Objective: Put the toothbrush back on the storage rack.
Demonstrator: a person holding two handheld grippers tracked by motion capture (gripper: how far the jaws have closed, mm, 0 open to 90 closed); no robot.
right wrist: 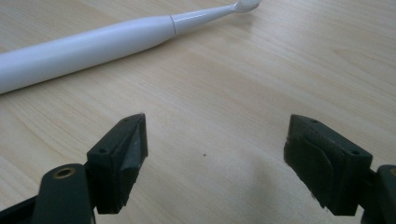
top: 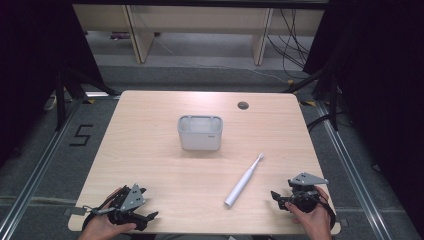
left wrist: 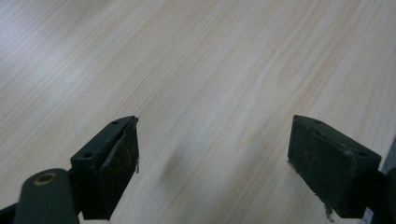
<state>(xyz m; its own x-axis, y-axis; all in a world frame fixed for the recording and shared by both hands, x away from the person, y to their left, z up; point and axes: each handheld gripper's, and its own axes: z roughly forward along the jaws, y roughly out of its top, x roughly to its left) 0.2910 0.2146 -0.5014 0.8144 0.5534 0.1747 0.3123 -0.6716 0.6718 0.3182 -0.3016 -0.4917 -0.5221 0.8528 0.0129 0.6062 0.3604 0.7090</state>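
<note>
The white toothbrush [top: 244, 180] is laid slantwise on the surface [top: 150, 150], its head turned toward the grey box [top: 200, 132], nearer the right gripper [top: 280, 200], whose fingers, like those of the left gripper [top: 145, 212], are held apart and empty.

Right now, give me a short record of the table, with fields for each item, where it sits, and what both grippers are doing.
surface: light wooden table
item 1: white electric toothbrush, lying flat, brush head pointing toward the far right
item 2: grey plastic holder, upright at mid-table, beyond the toothbrush, apart from it
left gripper: near left corner, jaws open, nothing between them
right gripper: near right corner, jaws open, nothing between them, facing the toothbrush
contact: neither gripper touches the toothbrush or the holder
</note>
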